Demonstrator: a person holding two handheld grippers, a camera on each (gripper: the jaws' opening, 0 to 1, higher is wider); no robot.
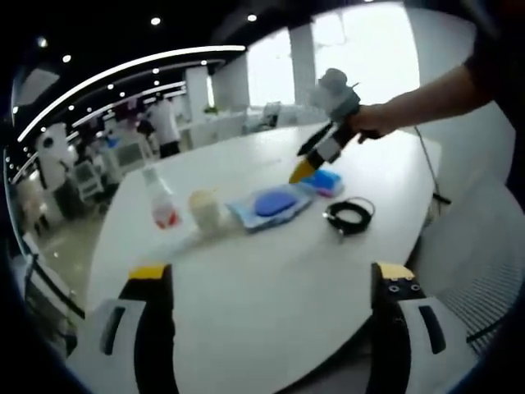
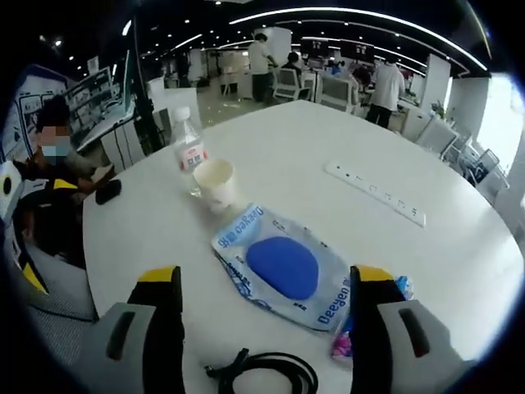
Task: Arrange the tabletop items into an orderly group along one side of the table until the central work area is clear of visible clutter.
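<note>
**Surface state, items grouped mid-surface, both hand-held grippers empty**

Open-plan office in the background: ceiling light strips, desks, several people standing far off. White round surface (image 2: 271,156) carries everything.

Largest item: clear plastic packet (image 2: 283,267) with blue print and a blue oval pad inside, lying flat near the middle of the surface. Same packet in the left gripper view (image 1: 271,205).

White power strip (image 2: 373,193) lies flat toward the far edge, well apart from the packet.

Water bottle (image 2: 189,152), upright, red-and-white label, stands just beside a white paper cup (image 2: 216,185), also upright; the cup is near the packet's far corner.

Black coiled cable (image 2: 267,373) lies at the near edge in the right gripper view, between that gripper's jaws; in the left gripper view it sits (image 1: 350,216) near the packet.

Small blue-and-pink pack (image 2: 344,341), partly hidden behind the right jaw.

Left hand-held gripper (image 1: 271,283): jaws wide apart, nothing between them.

Right hand-held gripper (image 2: 261,283): jaws wide, empty, over the packet. Seen from the left gripper view (image 1: 305,168) it hovers just above the small pack (image 1: 326,180).
</note>
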